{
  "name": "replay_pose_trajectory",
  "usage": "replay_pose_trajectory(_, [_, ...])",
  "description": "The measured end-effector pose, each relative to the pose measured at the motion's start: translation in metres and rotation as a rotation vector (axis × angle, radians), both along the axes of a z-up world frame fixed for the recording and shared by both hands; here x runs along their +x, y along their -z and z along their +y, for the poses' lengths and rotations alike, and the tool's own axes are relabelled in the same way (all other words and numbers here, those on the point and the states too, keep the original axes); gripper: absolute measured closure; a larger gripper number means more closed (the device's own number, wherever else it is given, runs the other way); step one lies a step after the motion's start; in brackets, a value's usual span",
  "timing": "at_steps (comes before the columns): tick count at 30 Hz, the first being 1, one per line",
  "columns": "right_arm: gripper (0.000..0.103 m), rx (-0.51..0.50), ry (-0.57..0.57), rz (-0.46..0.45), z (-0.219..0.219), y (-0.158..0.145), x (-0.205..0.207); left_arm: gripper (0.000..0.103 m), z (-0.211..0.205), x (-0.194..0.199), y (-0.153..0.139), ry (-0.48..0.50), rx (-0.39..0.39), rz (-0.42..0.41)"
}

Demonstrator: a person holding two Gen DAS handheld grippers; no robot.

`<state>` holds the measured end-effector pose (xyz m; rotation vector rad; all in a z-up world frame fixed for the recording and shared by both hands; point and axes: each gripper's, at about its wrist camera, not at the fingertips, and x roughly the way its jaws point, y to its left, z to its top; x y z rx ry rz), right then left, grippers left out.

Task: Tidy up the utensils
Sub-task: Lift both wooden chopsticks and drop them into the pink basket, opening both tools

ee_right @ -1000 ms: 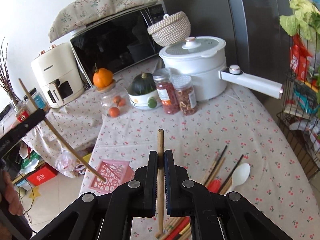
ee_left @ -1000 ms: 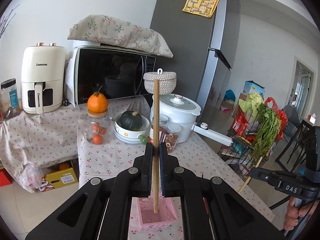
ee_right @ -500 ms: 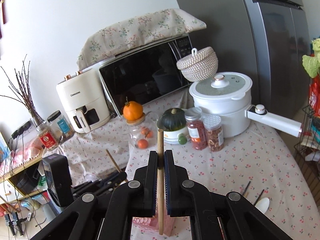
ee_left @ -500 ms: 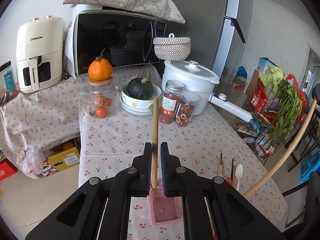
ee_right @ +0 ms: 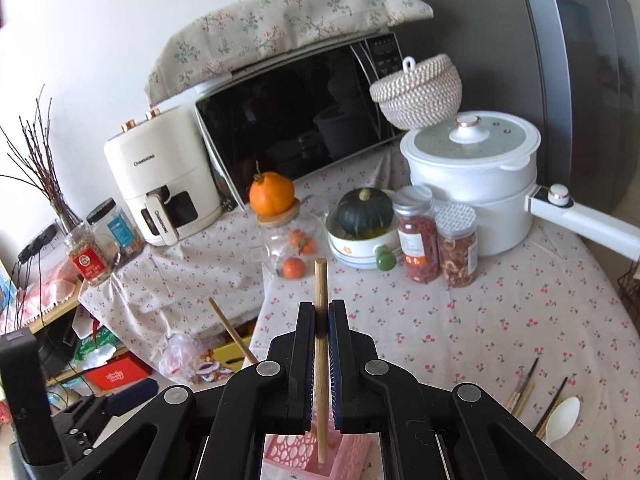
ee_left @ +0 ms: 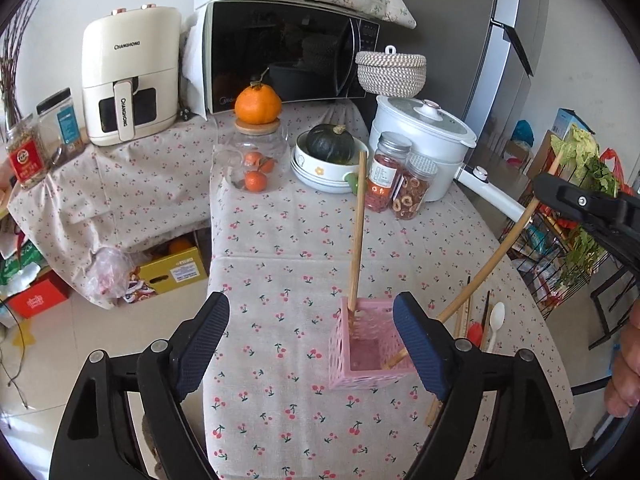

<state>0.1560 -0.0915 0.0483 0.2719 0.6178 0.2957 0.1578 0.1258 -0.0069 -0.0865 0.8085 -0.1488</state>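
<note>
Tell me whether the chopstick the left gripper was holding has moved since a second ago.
Yes. The left gripper has just been opening, nothing between its jaws now. The chopstick has dropped into the pink basket and leans there, its top sunk from the woven basket to the bowl.

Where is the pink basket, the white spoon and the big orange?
pink basket (ee_left: 340, 354): left wrist view, on its left lattice wall.
white spoon (ee_left: 497, 316): left wrist view, on its bowl.
big orange (ee_left: 257, 105): left wrist view, middle of its peel.

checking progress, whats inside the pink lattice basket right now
In the pink lattice basket stands one wooden chopstick, leaning on its far left corner. A second chopstick, clamped in the right gripper, dips in. The basket walls hide both tips.
</note>
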Motion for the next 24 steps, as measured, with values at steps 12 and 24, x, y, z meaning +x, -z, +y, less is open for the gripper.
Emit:
replay_pose_trajectory(12, [0.041,0.080,-0.035,0.074,-0.007,0.021,0.017,0.016,0.000,-0.004,0.003,0.020,-0.037,0.039])
replay_pose_trajectory(24, [0.003,-0.078,0.133,0.037,-0.074,0.020,-0.029,0.010,-0.041,-0.030,-0.001,0.156,-0.029,0.037])
